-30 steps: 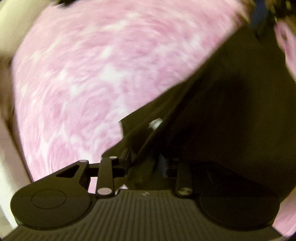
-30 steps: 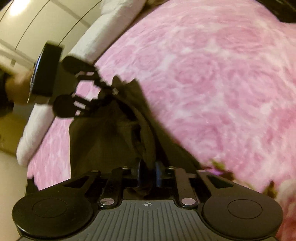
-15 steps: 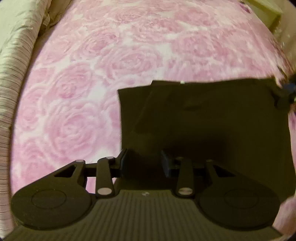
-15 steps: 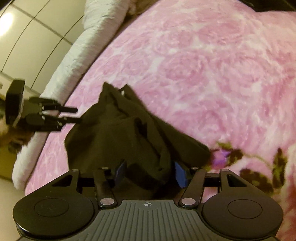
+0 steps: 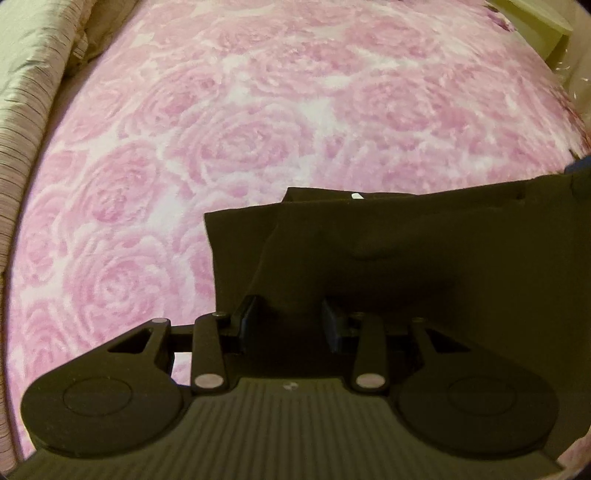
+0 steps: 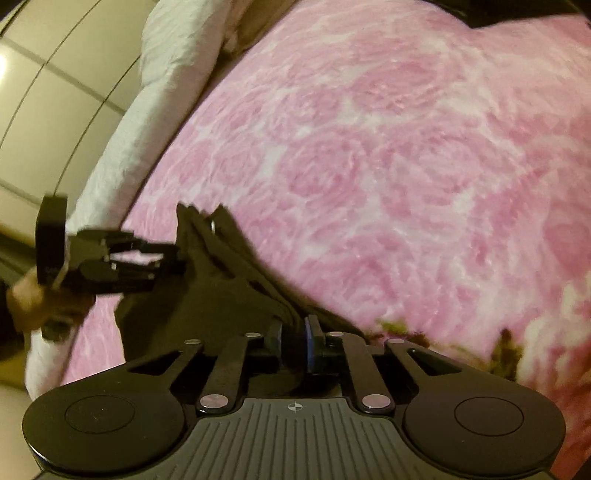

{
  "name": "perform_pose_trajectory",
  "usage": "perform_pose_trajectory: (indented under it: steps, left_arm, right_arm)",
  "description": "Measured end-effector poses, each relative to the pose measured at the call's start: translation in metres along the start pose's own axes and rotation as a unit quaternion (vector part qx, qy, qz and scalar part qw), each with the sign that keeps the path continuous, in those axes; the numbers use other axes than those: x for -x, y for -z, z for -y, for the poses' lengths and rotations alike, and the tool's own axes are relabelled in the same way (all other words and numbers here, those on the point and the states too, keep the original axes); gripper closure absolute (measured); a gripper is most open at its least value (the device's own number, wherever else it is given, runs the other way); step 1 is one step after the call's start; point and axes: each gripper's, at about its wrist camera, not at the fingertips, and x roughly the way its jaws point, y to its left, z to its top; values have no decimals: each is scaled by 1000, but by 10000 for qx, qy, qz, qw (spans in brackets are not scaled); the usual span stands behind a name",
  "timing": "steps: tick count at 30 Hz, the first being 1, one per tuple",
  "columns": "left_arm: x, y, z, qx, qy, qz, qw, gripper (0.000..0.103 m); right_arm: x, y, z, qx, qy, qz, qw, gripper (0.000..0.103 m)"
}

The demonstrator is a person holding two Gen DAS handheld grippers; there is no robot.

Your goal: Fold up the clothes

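Observation:
A dark brown garment (image 5: 424, 258) lies folded in layers on the pink rose-patterned bed cover (image 5: 240, 129). My left gripper (image 5: 288, 317) is open, its jaws astride the garment's near edge. In the right wrist view the garment (image 6: 207, 291) stretches from my right gripper (image 6: 293, 339), which is shut on its edge, toward the left gripper (image 6: 173, 258) at the far left. A small white tag (image 5: 356, 195) shows at the garment's far edge.
A striped beige pillow or duvet (image 5: 26, 92) runs along the bed's left side. A white quilt roll (image 6: 147, 122) and a tiled wall (image 6: 55, 74) lie beyond the bed. A pale green piece of furniture (image 5: 535, 22) stands at the top right.
The left gripper opened and let the garment go, and it now lies flat on the bed. The right gripper opened half a second ago and has shut on the garment's edge again.

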Motion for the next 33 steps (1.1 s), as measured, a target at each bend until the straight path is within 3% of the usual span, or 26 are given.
perform_pose_trajectory:
  steps: [1, 3, 9, 11, 12, 13, 18, 22, 26, 29, 33]
  left_arm:
    - [5, 2, 1, 60, 27, 50, 10000, 70]
    - [14, 6, 2, 181, 83, 152, 9997, 70]
    - [1, 5, 10, 316, 113, 180, 9993, 70]
    - [-11, 1, 12, 273, 89, 156, 9995, 68]
    - [-15, -1, 11, 255, 90, 176, 9995, 67]
    - [-19, -3, 11, 236, 91, 196, 9995, 65]
    - [-20, -5, 2, 222, 171, 191, 9994, 59]
    - [-2, -1, -2, 119, -99, 125, 9998, 70]
    - [22, 2, -5, 359, -19, 331, 9988, 70]
    - [22, -4, 6, 453, 215, 492, 9975, 70]
    - [-8, -20, 26, 248, 286, 424, 9984, 70]
  right_arm:
    - [2, 1, 2, -49, -7, 24, 10000, 68]
    - [6, 2, 7, -146, -21, 73, 9999, 63]
    - [-4, 8, 4, -185, -129, -47, 9997, 61]
    - [-9, 10, 2, -176, -171, -109, 9996, 68]
    - [-13, 8, 3, -154, -58, -143, 9998, 92]
    - [-17, 6, 5, -127, 86, -178, 9997, 95]
    - [-21, 1, 19, -123, 212, -241, 9994, 95]
    - [-9, 0, 20, -62, 426, -207, 9989, 93]
    - [14, 2, 9, 78, 736, -26, 9973, 89]
    - [2, 6, -2, 343, 656, -134, 9972, 89]
    - [-16, 11, -17, 698, 534, -306, 9957, 88]
